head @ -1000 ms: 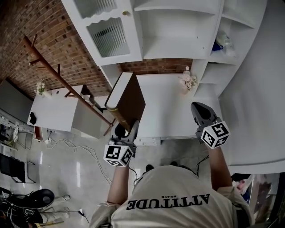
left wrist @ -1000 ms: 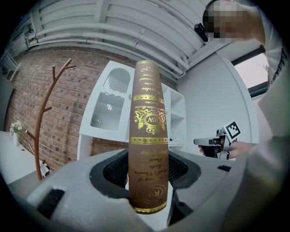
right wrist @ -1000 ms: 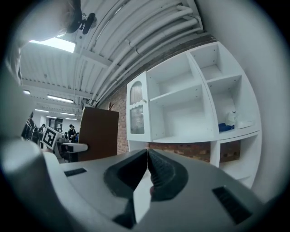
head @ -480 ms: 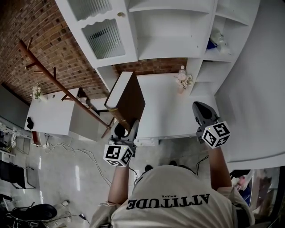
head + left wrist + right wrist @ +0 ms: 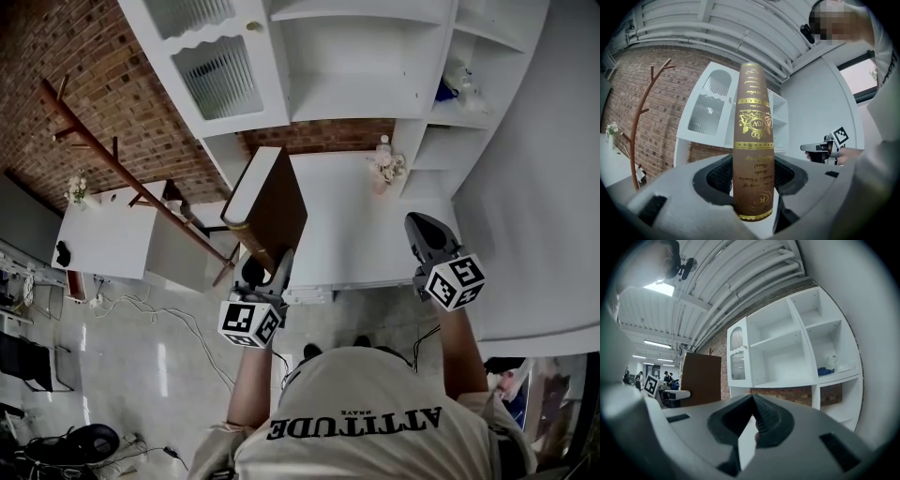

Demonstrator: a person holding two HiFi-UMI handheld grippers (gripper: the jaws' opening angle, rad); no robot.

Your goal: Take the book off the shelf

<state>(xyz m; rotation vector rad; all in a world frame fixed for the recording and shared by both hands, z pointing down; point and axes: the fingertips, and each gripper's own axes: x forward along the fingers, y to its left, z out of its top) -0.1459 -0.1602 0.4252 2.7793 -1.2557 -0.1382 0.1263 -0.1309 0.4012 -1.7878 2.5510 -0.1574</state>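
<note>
Gripping the brown book (image 5: 752, 140) by its spine, the left gripper (image 5: 752, 187) holds it upright, clear of the shelf (image 5: 361, 98) above the tabletop (image 5: 347, 225) edge, right gripper (image 5: 752, 420) fingers closed on nothing, so a steady set-down looks next.

The shirt (image 5: 366, 412), at six o'clock in the head view, bears "ATTITUDE" in large dark capitals, seen upside down. A smaller word beside it is too small to read. On the brown spine of the book (image 5: 753, 140), in the left gripper view, a gold crest (image 5: 753, 124) holds the monogram "RW". The gold script lines at twelve and six o'clock of it cannot be read.
</note>
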